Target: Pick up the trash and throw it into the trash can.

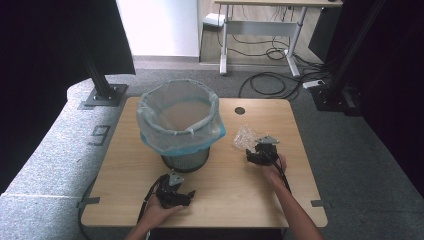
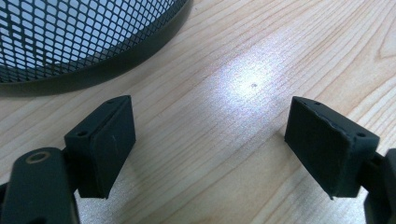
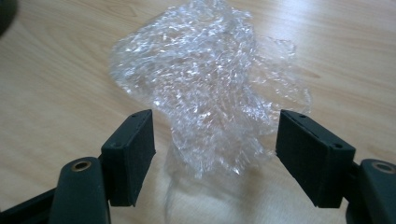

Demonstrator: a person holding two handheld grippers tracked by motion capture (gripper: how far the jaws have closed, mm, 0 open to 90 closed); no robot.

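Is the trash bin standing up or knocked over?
Standing up. The bin sits on its base on the table, with its bag-lined mouth facing upward.

This looks like a lab or office workroom set up for recording. A small wooden table (image 1: 250,190) stands on grey carpet (image 1: 350,145) in the middle of the frame. Black curtains (image 1: 45,45) hang at the upper left and right edges on metal posts with bolted base plates (image 1: 102,95). At the top centre stands a height-adjustable desk (image 1: 265,25), with loose cables (image 1: 272,82) and a power strip (image 1: 314,83) beneath it.
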